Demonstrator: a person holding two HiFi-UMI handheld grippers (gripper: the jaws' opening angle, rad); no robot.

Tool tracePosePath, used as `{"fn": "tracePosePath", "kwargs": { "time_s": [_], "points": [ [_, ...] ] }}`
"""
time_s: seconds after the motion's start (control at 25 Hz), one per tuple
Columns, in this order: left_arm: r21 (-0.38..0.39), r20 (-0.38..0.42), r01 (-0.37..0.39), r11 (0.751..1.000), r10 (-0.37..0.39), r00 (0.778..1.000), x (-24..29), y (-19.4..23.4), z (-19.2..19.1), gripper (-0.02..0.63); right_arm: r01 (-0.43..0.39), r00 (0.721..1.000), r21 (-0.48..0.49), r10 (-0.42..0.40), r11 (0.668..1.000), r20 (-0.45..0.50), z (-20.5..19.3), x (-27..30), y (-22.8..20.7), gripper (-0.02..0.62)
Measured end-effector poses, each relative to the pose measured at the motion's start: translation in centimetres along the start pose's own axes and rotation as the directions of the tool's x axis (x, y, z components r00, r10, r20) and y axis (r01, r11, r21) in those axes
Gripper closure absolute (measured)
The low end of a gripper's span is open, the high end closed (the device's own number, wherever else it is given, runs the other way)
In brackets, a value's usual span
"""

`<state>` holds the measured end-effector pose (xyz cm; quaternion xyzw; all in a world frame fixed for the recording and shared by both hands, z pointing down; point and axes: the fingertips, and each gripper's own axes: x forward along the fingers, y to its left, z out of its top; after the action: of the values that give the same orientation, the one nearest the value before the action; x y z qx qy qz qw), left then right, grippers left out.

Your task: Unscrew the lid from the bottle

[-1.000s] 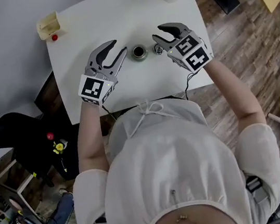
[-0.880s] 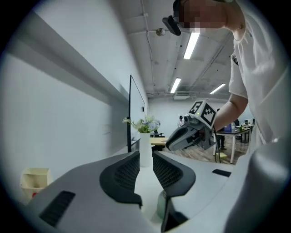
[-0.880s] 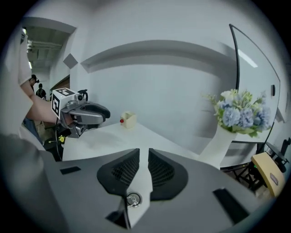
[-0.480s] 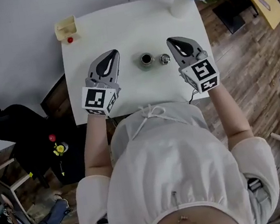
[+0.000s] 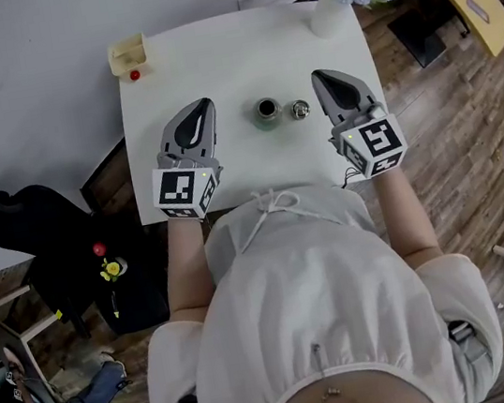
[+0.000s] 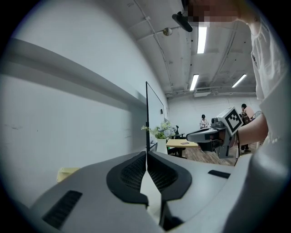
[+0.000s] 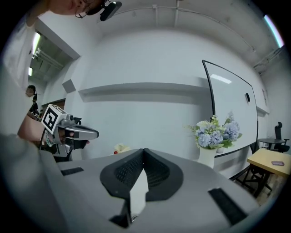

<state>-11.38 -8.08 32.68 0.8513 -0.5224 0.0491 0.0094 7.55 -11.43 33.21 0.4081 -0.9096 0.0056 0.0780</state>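
Left hand-held gripper (image 5: 202, 108) and right hand-held gripper (image 5: 319, 76), both closed and empty, flanking open bottle (image 5: 266, 109) and lid (image 5: 299, 109) on worktop (image 5: 211, 60).

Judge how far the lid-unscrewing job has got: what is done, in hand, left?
Done: the lid lies on the table beside the open bottle. In hand: nothing; the left tool and right tool are shut and empty, one on each side. Left: apparently nothing.
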Motion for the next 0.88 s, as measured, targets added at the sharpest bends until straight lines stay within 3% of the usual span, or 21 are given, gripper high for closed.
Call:
{"fn": "tracePosePath", "kwargs": {
  "time_s": [0.88],
  "points": [
    [-0.022, -0.064, -0.018, 1.0, 0.016, 0.998, -0.16, 0.7, -0.48, 0.58, 0.044, 0.999, 0.014, -0.045, 0.999, 0.03, -0.38, -0.39, -0.07, 0.594]
  ]
}}
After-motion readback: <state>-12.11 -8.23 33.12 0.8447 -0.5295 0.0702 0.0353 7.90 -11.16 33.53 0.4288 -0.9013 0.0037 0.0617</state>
